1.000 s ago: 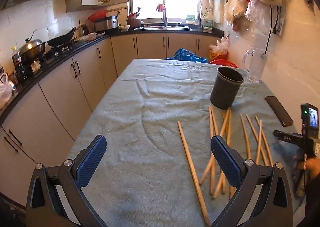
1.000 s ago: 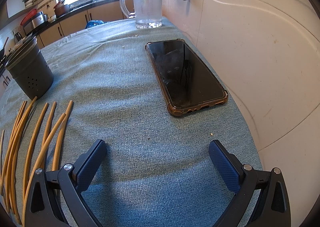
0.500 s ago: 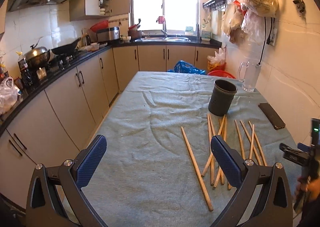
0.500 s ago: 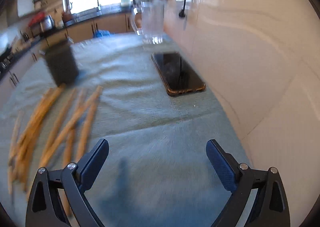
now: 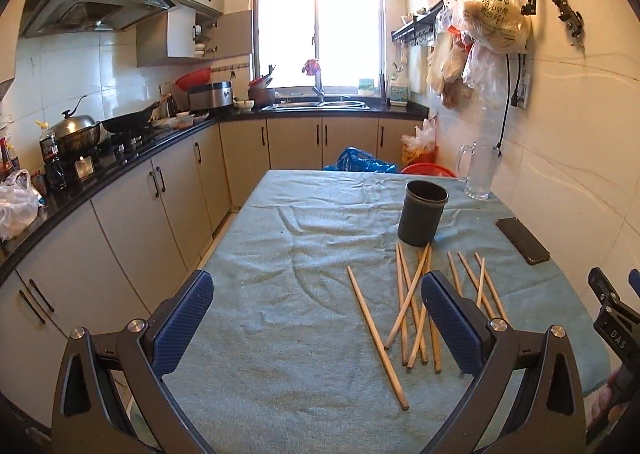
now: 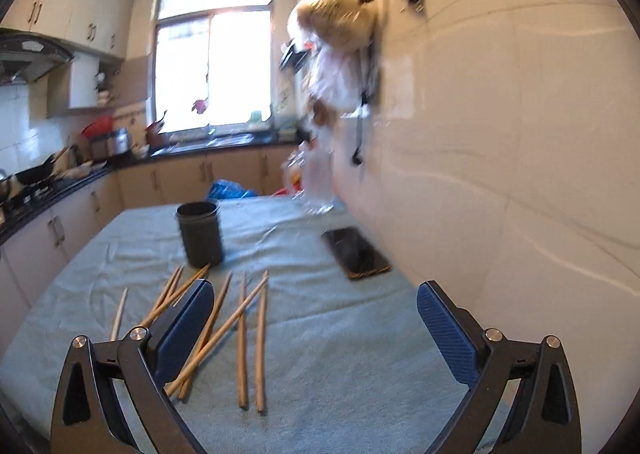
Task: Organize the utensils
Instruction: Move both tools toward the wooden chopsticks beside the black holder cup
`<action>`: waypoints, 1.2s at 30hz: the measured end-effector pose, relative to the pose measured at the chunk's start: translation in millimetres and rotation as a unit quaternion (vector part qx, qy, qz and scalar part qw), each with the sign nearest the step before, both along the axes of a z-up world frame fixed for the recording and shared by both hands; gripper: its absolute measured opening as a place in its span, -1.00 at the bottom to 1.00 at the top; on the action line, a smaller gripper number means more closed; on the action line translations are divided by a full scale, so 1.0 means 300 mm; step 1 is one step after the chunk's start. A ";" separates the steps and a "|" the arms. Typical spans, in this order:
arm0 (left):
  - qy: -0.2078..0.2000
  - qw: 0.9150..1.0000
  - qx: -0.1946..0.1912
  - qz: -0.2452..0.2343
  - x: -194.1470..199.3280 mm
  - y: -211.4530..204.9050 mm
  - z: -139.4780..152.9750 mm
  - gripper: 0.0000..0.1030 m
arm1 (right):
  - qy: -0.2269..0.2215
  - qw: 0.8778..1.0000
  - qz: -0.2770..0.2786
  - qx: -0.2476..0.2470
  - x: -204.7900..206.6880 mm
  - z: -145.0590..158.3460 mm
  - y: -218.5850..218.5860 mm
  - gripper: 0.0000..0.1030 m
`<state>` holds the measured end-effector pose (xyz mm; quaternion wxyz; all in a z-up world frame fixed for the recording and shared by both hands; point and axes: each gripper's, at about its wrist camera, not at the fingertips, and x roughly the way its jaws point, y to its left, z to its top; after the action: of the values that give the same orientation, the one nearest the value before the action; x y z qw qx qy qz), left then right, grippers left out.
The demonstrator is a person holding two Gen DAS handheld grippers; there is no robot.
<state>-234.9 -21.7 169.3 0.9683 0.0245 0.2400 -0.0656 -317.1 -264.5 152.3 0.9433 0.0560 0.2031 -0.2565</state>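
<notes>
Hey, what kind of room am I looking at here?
Most likely a home kitchen. A range hood hangs over a wok on the stove, a sink sits under the window, and wooden chopsticks lie loose by a dark utensil holder on a cloth-covered table.

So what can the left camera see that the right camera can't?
Only the left wrist view shows the other hand-held gripper at its right edge, and the silver pot on the stove. Only the right wrist view shows so much bare white wall. Both show the chopsticks lying loose, the dark cup, the phone and the blue-green cloth.
</notes>
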 end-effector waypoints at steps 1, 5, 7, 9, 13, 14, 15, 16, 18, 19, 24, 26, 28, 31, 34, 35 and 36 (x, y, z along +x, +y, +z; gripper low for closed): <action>-0.003 1.000 -0.001 0.001 -0.005 -0.001 0.001 1.00 | -0.007 1.000 -0.009 -0.009 -0.008 -0.002 0.006 1.00; -0.009 1.000 0.002 0.005 -0.014 -0.008 -0.001 1.00 | -0.009 1.000 -0.005 -0.006 -0.021 -0.002 0.008 1.00; -0.010 1.000 0.002 0.006 -0.012 0.000 -0.006 1.00 | -0.015 1.000 -0.008 -0.010 -0.029 0.000 0.012 1.00; -0.010 1.000 0.002 0.005 -0.013 0.001 -0.009 1.00 | -0.016 1.000 -0.003 -0.014 -0.028 0.000 0.014 1.00; -0.014 1.000 0.001 0.003 -0.012 -0.016 -0.021 1.00 | 0.008 1.000 0.020 -0.003 -0.001 -0.020 0.020 1.00; -0.016 1.000 -0.002 0.002 -0.013 -0.019 -0.026 1.00 | 0.012 1.000 0.023 0.001 0.002 -0.024 0.022 1.00; -0.016 1.000 -0.006 0.001 -0.011 -0.020 -0.031 1.00 | 0.015 1.000 0.025 0.006 0.005 -0.031 0.022 1.00; -0.014 1.000 -0.009 0.001 -0.005 -0.021 -0.034 1.00 | 0.016 1.000 0.024 0.007 0.007 -0.033 0.020 1.00; -0.010 1.000 -0.012 0.001 0.006 -0.022 -0.044 1.00 | 0.021 0.999 0.025 0.009 0.018 -0.035 0.015 1.00; -0.008 1.000 -0.012 0.003 0.013 -0.023 -0.049 1.00 | 0.026 0.999 0.028 0.011 0.028 -0.039 0.013 1.00; 0.009 1.000 -0.009 0.010 0.058 -0.023 -0.080 1.00 | 0.051 0.997 0.044 0.031 0.070 -0.077 0.012 1.00; 0.016 1.000 -0.009 0.010 0.081 -0.020 -0.092 1.00 | 0.057 0.997 0.046 0.029 0.084 -0.084 0.017 1.00; 0.019 1.000 -0.008 0.012 0.105 -0.016 -0.099 1.00 | 0.060 0.997 0.045 0.027 0.095 -0.085 0.015 1.00; 0.030 0.999 -0.009 0.016 0.159 -0.009 -0.119 1.00 | 0.073 0.996 0.044 0.028 0.116 -0.093 0.003 0.99; 0.050 0.999 -0.009 0.019 0.219 0.003 -0.145 1.00 | 0.098 0.993 0.054 0.037 0.152 -0.113 -0.018 1.00; 0.059 0.998 -0.009 0.020 0.240 0.007 -0.156 1.00 | 0.109 0.991 0.062 0.041 0.174 -0.124 -0.027 0.99; 0.072 0.997 -0.007 0.020 0.266 0.008 -0.171 1.00 | 0.119 0.990 0.067 0.043 0.194 -0.133 -0.033 0.99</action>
<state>-155.2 -19.2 118.2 0.9498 0.0078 0.3089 -0.0501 -258.8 -274.6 112.3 0.9244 0.0516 0.3276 -0.1884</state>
